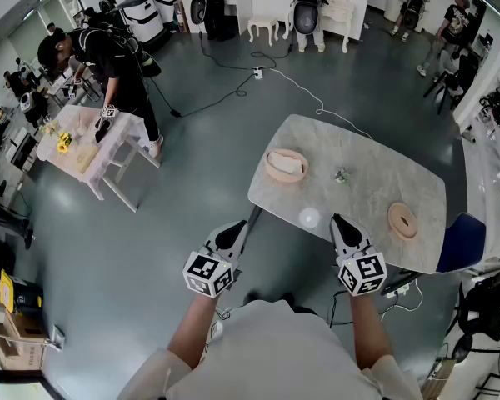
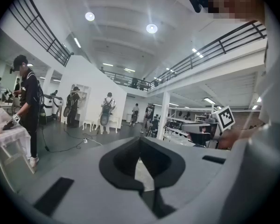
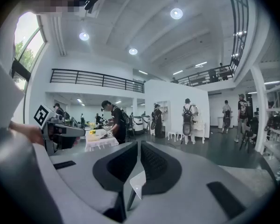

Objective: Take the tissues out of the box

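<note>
Left gripper (image 1: 252,217): fingers closed together, empty, hovers at near edge of table (image 1: 362,192). Tissue box (image 1: 286,165) well ahead on table, white tissues (image 1: 290,167) showing. Right gripper (image 1: 336,221): fingers closed, empty. Step: approach, no tissue out yet. Next likely: reach forward, open fingers, pinch top tissue.

Table (image 1: 358,198) top was pale marbled stone-look, smooth, with a faint sheen near its near edge. Tissue box (image 1: 271,173) toward the far left corner was matt tan, wood or fibre, can't tell which. Tissues (image 1: 289,165) were soft white paper. Slotted lid (image 1: 402,220) by the right edge was the same matt tan. Floor (image 1: 192,165) was grey and glossy. Right gripper (image 3: 138,148) had a matt grey plastic shell and black ribbed pads (image 3: 151,162). Left gripper (image 2: 140,146) shell was alike.
</note>
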### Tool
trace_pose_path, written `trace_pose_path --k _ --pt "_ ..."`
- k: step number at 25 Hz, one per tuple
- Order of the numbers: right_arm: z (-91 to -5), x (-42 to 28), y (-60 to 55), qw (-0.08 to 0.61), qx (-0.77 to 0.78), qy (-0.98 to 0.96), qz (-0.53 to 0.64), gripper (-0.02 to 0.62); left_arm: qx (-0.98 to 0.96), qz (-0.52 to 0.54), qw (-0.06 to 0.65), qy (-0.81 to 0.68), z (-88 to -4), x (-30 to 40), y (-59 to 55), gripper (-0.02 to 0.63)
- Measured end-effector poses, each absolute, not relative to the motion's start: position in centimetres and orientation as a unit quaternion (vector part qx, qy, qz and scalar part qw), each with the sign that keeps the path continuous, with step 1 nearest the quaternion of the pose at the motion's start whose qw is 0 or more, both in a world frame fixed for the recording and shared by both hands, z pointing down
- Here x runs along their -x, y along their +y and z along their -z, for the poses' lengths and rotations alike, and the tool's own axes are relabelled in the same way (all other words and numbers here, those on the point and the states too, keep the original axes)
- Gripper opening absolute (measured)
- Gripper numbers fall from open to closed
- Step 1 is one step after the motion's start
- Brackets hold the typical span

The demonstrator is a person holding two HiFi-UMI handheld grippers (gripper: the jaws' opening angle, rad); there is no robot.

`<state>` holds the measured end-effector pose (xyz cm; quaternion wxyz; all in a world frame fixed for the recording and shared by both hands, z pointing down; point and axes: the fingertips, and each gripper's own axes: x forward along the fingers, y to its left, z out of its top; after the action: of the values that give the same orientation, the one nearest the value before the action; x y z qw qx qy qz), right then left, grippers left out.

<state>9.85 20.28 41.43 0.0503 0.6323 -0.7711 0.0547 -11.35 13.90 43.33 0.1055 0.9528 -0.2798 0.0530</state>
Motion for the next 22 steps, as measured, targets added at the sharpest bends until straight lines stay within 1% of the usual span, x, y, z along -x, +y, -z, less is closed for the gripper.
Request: trace_pose_path --k 22 --pt "-41.47 -10.22 19.75 0.036 -0.628 -0.775 -0.06 0.043 -0.948 -0.062 0.114 -0.291 -44.23 11.19 13.71 0.009"
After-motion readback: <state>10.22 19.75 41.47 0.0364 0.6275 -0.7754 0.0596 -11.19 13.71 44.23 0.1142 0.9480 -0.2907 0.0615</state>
